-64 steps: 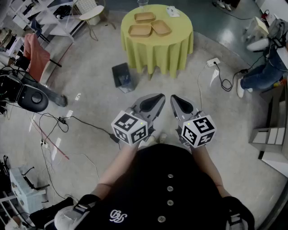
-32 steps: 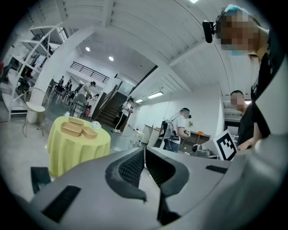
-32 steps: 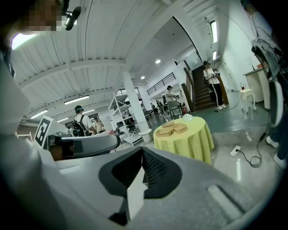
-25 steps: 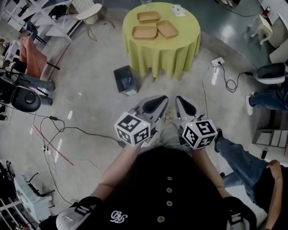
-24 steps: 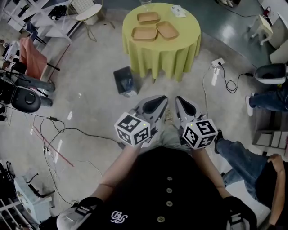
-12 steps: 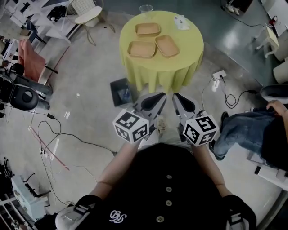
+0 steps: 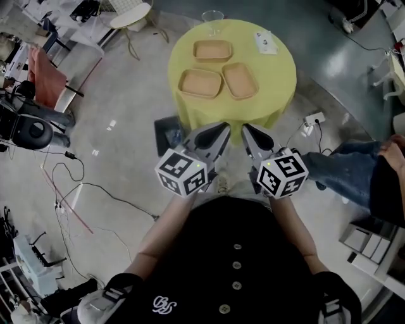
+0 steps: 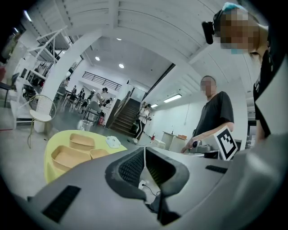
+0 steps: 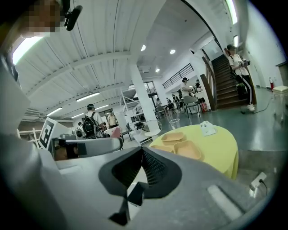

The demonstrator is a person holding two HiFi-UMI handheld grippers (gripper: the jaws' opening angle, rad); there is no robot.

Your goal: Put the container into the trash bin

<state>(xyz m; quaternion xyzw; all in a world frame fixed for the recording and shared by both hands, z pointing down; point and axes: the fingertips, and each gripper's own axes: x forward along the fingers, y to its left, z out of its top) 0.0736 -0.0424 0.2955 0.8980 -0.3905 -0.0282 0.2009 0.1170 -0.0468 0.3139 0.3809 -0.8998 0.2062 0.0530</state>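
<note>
Three tan containers lie on the round table's yellow cloth (image 7: 278, 82): one at the back (image 7: 213, 50), one front left (image 7: 200, 83), one front right (image 7: 240, 80). They also show in the left gripper view (image 8: 67, 155) and the right gripper view (image 9: 189, 149). A dark trash bin (image 7: 167, 131) stands on the floor left of the table, partly hidden by my left gripper (image 7: 221, 129). My right gripper (image 7: 246, 129) is beside it. Both are held close to my body, short of the table's near edge. Each is shut, holding nothing (image 8: 145, 151) (image 9: 141, 151).
A clear cup (image 7: 213, 16) and a small white object (image 7: 266, 42) stand at the table's far side. A seated person's legs (image 7: 342, 168) and a power strip (image 7: 314, 118) are at the right. Cables (image 7: 76, 190) trail over the floor at the left. A chair (image 7: 130, 16) stands behind.
The table and the bin have come nearer and now lie just beyond the gripper tips. Both grippers have stayed shut and side by side.
</note>
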